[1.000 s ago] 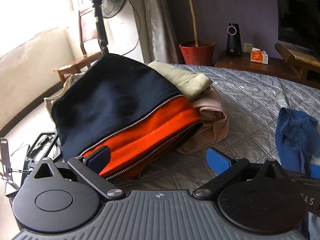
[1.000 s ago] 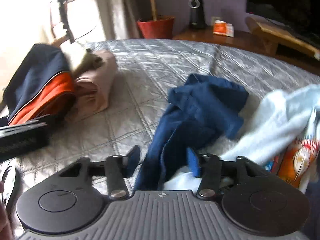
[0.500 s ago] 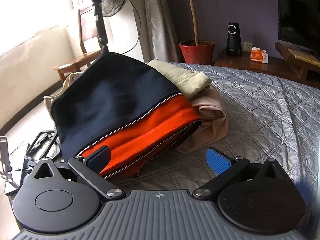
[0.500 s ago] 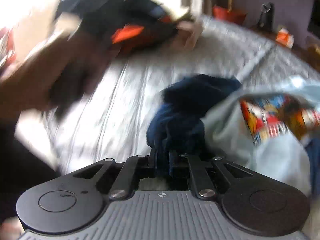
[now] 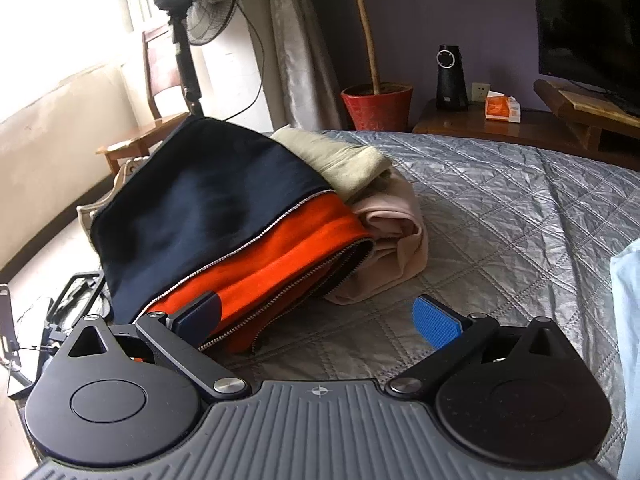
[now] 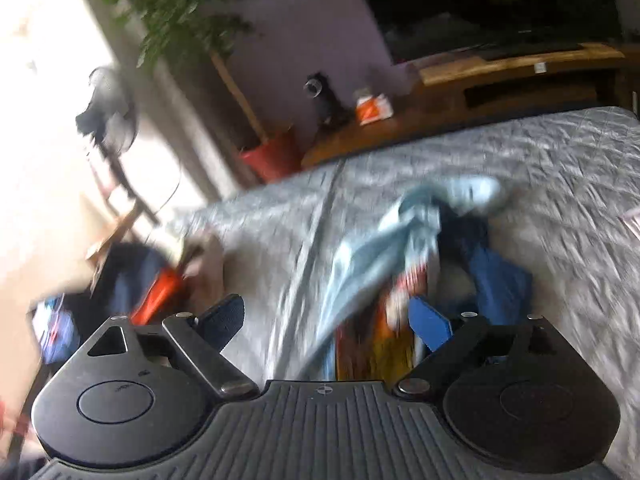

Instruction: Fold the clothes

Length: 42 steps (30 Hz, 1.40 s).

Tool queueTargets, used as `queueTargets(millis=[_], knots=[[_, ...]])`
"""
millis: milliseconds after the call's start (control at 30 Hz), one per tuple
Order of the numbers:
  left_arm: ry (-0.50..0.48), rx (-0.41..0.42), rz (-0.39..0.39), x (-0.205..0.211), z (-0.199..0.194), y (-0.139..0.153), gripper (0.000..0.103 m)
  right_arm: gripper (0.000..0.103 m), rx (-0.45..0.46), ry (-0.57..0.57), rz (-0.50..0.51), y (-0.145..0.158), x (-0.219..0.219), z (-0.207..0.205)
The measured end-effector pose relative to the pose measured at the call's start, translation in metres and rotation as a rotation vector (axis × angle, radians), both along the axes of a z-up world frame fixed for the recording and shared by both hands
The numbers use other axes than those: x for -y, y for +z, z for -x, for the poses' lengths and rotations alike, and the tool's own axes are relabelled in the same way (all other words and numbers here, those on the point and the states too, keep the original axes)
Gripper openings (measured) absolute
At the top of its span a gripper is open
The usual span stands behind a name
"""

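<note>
My left gripper is open and empty, its left pad over the edge of a folded navy and orange zip jacket. The jacket lies on a beige garment and a pink one on the grey quilted bed. The right wrist view is blurred. My right gripper is open, its jaws having just been opening. A crumpled light blue garment with a colourful print lies on the bed between and beyond the pads, which do not press on it. A dark blue garment lies beside it.
Beyond the bed stand a red plant pot, a fan, a wooden chair and a low wooden cabinet with a black speaker and a TV. Black gear lies on the floor at the left.
The right gripper closed on the dark blue garment, swung and rose, and now stands open with the garments on the bed. A light blue cloth has come into the left view's right edge.
</note>
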<state>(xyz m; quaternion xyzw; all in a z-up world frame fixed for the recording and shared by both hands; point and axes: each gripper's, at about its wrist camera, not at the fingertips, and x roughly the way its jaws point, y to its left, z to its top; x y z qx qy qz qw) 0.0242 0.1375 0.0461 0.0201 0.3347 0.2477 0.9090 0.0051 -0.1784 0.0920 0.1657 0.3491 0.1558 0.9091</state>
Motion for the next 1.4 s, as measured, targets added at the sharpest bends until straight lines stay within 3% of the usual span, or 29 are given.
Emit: queueTargets(millis=[33,267,367,400,433,533,667,767,800,867,900,1033,1067,1133,1200,1267,1333,1400], knots=[[-0.003,0.0,-0.001,0.0,0.0,0.0,0.103,0.065,-0.013,-0.014,0.018,-0.004,-0.007,-0.017],[-0.004,-0.002,0.021,-0.006,-0.001,-0.002,0.103,0.061,-0.219,-0.062,0.14,-0.069,-0.049,-0.09],[-0.003,0.001,0.025,-0.008,-0.001,-0.002,0.103,0.049,-0.202,-0.074,0.185,-0.08,-0.057,-0.095],[-0.002,-0.001,0.024,-0.008,-0.001,-0.002,0.103,0.025,-0.194,-0.055,0.211,-0.081,-0.063,-0.098],[0.001,-0.003,0.023,-0.009,-0.001,-0.002,0.103,0.014,-0.186,-0.029,0.239,-0.081,-0.071,-0.103],[0.016,0.002,0.017,-0.012,-0.001,-0.001,0.103,0.011,-0.119,0.098,0.292,-0.073,-0.101,-0.109],[0.074,0.054,-0.008,-0.022,0.005,0.007,0.103,0.011,0.035,0.389,0.384,-0.052,-0.15,-0.067],[0.136,0.118,-0.003,-0.033,0.013,0.015,0.103,0.011,0.049,0.651,0.274,-0.053,-0.154,-0.02],[0.157,0.139,0.001,-0.037,0.016,0.018,0.103,0.011,0.043,0.734,0.279,-0.056,-0.158,-0.002],[0.159,0.153,0.016,-0.038,0.018,0.02,0.103,0.012,0.029,0.827,0.29,-0.063,-0.164,0.036],[0.147,0.146,0.018,-0.037,0.017,0.019,0.103,0.018,0.013,0.839,0.284,-0.065,-0.165,0.049],[0.093,0.085,-0.034,-0.025,0.009,0.013,0.103,0.042,-0.036,0.723,0.128,-0.054,-0.135,0.079],[0.086,0.084,-0.029,-0.024,0.009,0.013,0.103,0.043,-0.037,0.653,0.072,-0.047,-0.116,0.082],[0.064,0.073,0.0,-0.024,0.007,0.011,0.103,0.047,-0.035,0.47,-0.022,-0.034,-0.075,0.086],[0.035,0.048,0.013,-0.021,0.005,0.007,0.103,0.057,-0.028,0.184,-0.084,-0.029,-0.022,0.09],[-0.012,0.042,0.014,-0.013,0.004,0.006,0.103,0.06,-0.084,-0.093,-0.126,-0.038,0.026,0.094],[-0.055,0.07,0.023,-0.006,0.007,0.009,0.103,0.06,-0.194,-0.266,-0.116,-0.054,0.056,0.098],[-0.088,0.086,0.018,0.001,0.008,0.009,0.103,0.06,-0.245,-0.294,-0.087,-0.067,0.062,0.104]])
